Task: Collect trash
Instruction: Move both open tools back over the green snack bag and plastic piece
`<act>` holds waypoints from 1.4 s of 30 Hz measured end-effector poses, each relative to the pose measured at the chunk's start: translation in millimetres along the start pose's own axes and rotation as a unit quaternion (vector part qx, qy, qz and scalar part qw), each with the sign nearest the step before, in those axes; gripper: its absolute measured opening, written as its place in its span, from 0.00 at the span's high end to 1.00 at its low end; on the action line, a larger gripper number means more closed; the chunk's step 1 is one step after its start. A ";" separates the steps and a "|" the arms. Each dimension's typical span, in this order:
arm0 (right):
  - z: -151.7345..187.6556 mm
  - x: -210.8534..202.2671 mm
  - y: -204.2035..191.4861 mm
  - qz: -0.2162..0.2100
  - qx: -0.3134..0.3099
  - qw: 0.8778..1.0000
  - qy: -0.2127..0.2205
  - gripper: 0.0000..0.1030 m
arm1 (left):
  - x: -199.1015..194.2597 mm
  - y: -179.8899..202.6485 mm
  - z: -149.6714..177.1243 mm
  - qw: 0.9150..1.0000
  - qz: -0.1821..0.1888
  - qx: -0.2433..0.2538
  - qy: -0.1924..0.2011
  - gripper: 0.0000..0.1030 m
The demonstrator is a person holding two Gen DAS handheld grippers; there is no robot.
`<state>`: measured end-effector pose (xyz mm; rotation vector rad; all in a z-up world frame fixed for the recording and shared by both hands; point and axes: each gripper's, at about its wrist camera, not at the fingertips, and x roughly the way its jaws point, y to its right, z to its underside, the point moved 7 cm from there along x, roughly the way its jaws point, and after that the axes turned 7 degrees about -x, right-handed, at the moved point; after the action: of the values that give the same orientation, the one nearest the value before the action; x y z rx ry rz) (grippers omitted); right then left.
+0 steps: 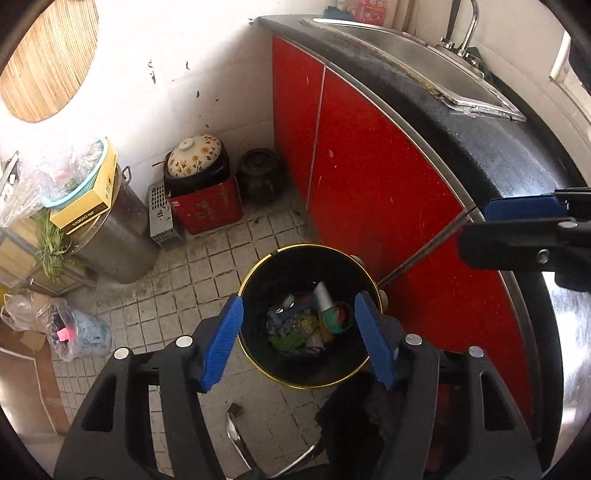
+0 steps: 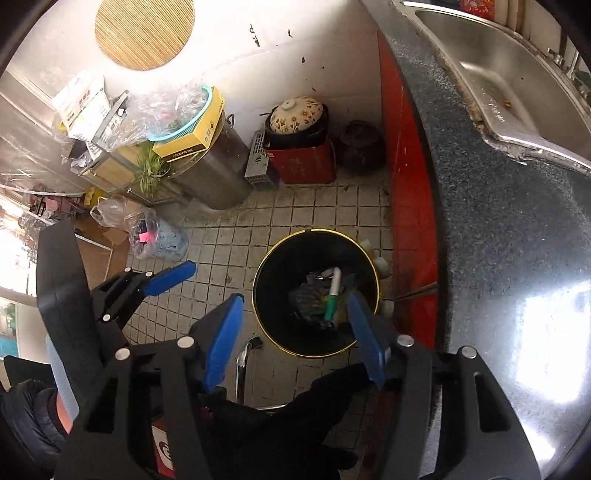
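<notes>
1. On the tiled floor [image 1: 207,266], close beside the red cabinet doors [image 1: 369,177]: one black bin [image 1: 258,284] with a gold rim, standing upright. It holds the trash [image 1: 306,321], a heap of crumpled wrappers, a white tube and a green-and-red roll of tape, all lying at the bottom.

2. My left gripper [image 1: 299,339]: held above the bin and pointing steeply down into it. Its blue fingers [image 1: 221,343] are spread apart and there is nothing between them; the bin's mouth shows in the gap.

3. My right gripper [image 2: 295,336]: also above the bin and aimed down at it, blue fingers [image 2: 221,343] spread and bare. In its view the white tube and a green item lie among the trash [image 2: 325,295].

4. Each gripper shows in the other's view: the right one at the right edge over the desk [image 1: 491,147], the left one at the left over the floor.

5. Desk: dark speckled top with a steel sink [image 2: 517,74] and a tap [image 1: 465,33] behind it.

6. Against the white wall: a flowered ceramic lid [image 1: 195,155] on a dark pot over a red box [image 1: 207,210], a dark jar [image 1: 260,177], a grey grille [image 1: 160,214], and a steel drum [image 1: 118,236] carrying a yellow box [image 1: 88,199] and a teal basket [image 1: 85,177].

7. On the floor to the left: clear plastic bags [image 1: 70,328] with contents I cannot make out.

8. On the wall: a round woven mat [image 2: 144,29].
</notes>
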<state>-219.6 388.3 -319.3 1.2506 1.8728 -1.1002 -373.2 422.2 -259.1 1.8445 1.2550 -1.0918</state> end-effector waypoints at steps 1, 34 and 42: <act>2.2 -2.9 1.3 0.000 0.003 1.000 0.002 0.44 | 0.0 1.6 1.0 1.000 0.000 0.004 -0.001 0.40; 543.9 -368.5 170.4 0.342 0.541 0.734 0.227 0.20 | -204.9 519.7 193.7 0.746 0.346 0.563 0.075 0.13; 588.0 -373.6 173.8 0.350 0.561 0.716 0.225 0.14 | -206.5 551.2 223.2 0.716 0.353 0.600 0.058 0.10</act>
<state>103.8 -252.8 -326.3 2.7925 0.5829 -1.5652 43.3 -35.4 -142.9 2.9301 -0.4484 -1.4148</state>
